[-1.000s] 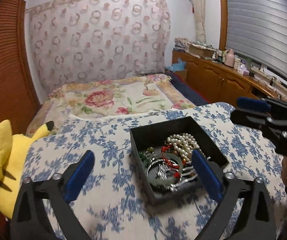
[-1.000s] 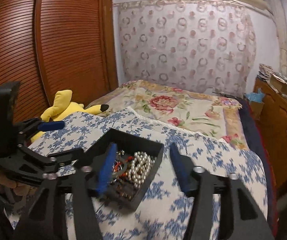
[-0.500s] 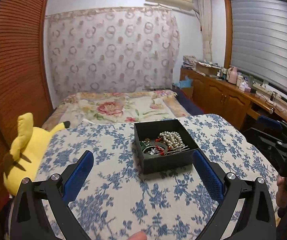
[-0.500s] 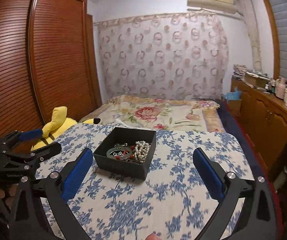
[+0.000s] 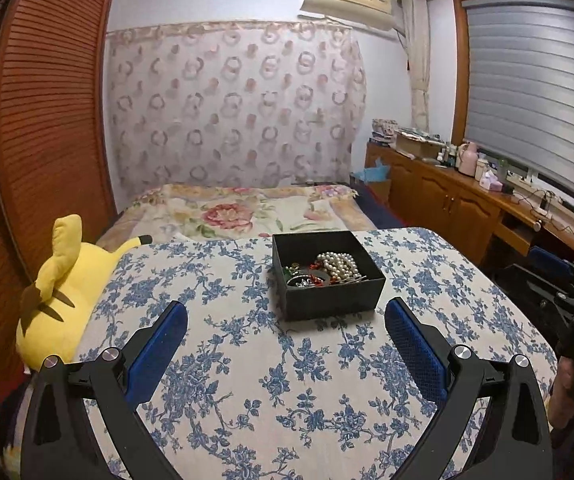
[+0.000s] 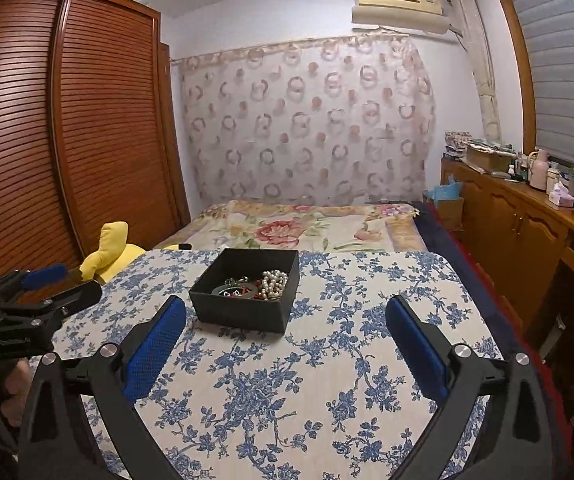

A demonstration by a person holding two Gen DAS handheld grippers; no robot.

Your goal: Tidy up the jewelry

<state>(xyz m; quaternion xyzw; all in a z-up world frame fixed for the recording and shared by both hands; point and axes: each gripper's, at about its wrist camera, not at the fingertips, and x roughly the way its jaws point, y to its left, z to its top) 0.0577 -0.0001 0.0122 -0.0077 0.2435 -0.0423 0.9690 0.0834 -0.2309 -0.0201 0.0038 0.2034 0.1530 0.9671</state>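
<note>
A black open box (image 5: 333, 304) stands on the blue-flowered tablecloth (image 5: 247, 360). It holds a white pearl string (image 5: 337, 266), a dark bangle and red and green pieces. The box also shows in the right wrist view (image 6: 243, 316), with the pearls (image 6: 273, 283) at its right side. My left gripper (image 5: 285, 320) is open and empty, well short of the box. My right gripper (image 6: 285, 316) is open and empty, also short of the box. Each gripper shows at the other view's edge: the right one (image 5: 559, 292), the left one (image 6: 35, 292).
A yellow plush toy (image 5: 63, 280) lies at the table's left edge. Behind the table is a bed with a floral cover (image 5: 239, 212). A wooden wardrobe (image 6: 47, 140) stands at the left, a wooden counter with bottles (image 5: 467, 188) at the right.
Both grippers have pulled back and up from the box, which now looks smaller and farther. The right gripper's jaws have opened wide. The jewelry stays in the box.
</note>
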